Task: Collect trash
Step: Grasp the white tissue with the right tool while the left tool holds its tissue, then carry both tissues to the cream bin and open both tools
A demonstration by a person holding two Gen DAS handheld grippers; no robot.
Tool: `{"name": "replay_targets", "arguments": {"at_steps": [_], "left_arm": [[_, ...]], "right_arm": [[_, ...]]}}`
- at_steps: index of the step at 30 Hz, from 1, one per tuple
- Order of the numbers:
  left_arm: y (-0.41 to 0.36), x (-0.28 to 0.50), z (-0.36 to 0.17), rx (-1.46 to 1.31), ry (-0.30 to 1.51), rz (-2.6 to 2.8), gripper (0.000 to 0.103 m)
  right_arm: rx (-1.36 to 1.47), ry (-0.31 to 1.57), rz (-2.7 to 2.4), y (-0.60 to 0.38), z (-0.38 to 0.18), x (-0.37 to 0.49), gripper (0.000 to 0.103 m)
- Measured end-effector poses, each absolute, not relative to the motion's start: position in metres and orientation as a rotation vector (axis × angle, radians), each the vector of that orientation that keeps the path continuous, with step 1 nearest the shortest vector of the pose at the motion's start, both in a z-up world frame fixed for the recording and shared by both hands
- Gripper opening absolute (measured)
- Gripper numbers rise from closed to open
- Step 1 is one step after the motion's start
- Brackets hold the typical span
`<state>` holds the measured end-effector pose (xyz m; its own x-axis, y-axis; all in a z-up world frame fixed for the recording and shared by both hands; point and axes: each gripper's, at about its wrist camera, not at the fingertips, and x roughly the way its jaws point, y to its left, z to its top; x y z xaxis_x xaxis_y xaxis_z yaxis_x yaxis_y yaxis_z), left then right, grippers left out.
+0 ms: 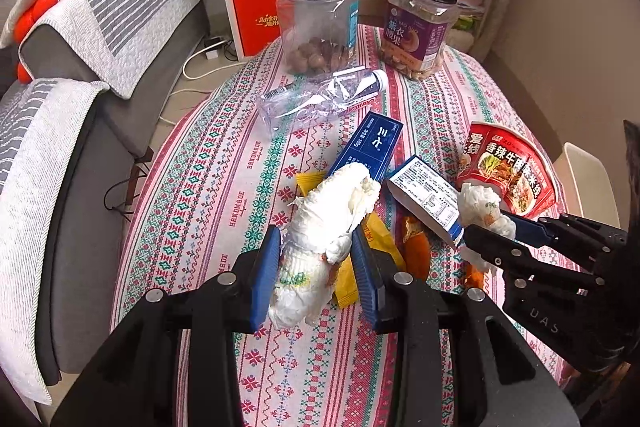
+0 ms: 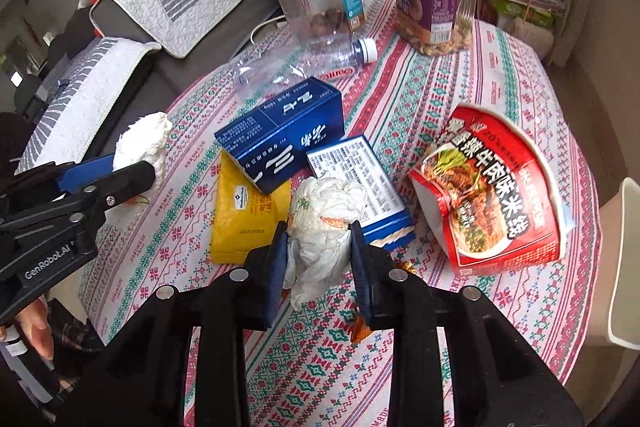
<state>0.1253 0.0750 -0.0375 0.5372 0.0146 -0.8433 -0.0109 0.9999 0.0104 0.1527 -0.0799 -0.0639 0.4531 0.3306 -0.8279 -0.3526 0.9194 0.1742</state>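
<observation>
With each gripper's jaws closed on a tissue wad, left (image 1: 316, 263) on the long wad (image 1: 324, 227), right (image 2: 320, 255) on the small one (image 2: 326, 223), both above the table (image 2: 460, 87) litter, pickup looks done; next a bin, unseen, is needed, the remaining trash lying toward 12 o'clock.

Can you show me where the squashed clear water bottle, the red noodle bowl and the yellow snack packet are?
Clear water bottle (image 1: 320, 99): left wrist view, on its crumpled middle.
Red noodle bowl (image 2: 492, 195): right wrist view, on its printed lid.
Yellow snack packet (image 2: 244, 215): right wrist view, on its flat face.
</observation>
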Motion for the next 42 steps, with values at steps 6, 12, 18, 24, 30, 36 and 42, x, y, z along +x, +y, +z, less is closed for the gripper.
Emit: {"name": "replay_targets", "arguments": {"at_steps": [6, 12, 18, 24, 30, 36, 42], "left_arm": [[0.068, 0.123, -0.026, -0.010, 0.920, 0.011, 0.036], [0.045, 0.120, -0.013, 0.010, 0.844, -0.043, 0.037], [0.027, 0.116, -0.003, 0.002, 0.792, -0.071, 0.037], [0.011, 0.116, 0.003, 0.004, 0.759, -0.089, 0.037], [-0.005, 0.117, 0.007, 0.000, 0.739, -0.108, 0.037], [-0.018, 0.117, 0.006, 0.000, 0.732, -0.118, 0.037], [-0.029, 0.118, 0.007, -0.006, 0.723, -0.132, 0.037]], "right_arm": [[-0.025, 0.885, 0.366, -0.094, -0.038, 0.150, 0.028], [-0.013, 0.793, 0.332, -0.108, -0.019, 0.146, 0.029], [-0.022, 0.739, 0.304, -0.121, -0.007, 0.141, 0.029], [-0.023, 0.704, 0.278, -0.138, 0.003, 0.136, 0.029], [-0.021, 0.677, 0.240, -0.157, 0.010, 0.130, 0.029], [-0.008, 0.656, 0.193, -0.182, 0.017, 0.128, 0.029], [0.011, 0.653, 0.143, -0.207, 0.021, 0.126, 0.029]]}}
